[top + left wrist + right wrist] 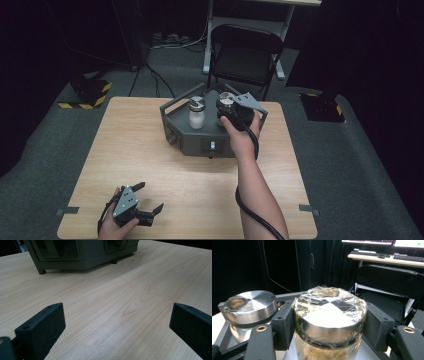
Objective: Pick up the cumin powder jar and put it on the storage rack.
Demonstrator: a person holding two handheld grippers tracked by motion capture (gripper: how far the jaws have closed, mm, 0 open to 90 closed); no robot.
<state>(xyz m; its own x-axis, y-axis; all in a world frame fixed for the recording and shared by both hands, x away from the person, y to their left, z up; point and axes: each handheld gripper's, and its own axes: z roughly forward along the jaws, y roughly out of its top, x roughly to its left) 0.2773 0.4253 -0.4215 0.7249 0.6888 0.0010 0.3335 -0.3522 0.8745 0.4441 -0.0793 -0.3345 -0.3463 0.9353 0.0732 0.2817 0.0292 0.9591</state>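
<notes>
A grey angular box (200, 137) stands at the back middle of the wooden table. On top of it are two glass jars with metal lids. The left jar (196, 114) (250, 305) holds something white and stands free. The right jar (227, 99) (329, 312) has clear film wrapped over its lid. My right gripper (225, 106) (330, 326) is shut on that jar, one pad pressed against each side just under the lid. My left gripper (150, 196) (117, 317) rests low at the table's front left, open with nothing between its fingers.
The box's front (82, 252) carries a small switch and stands on short feet. A black folding chair (245, 52) stands behind the table (150, 150). Cables and yellow-black striped bases lie on the floor. A desk with keyboards (384, 256) sits farther back.
</notes>
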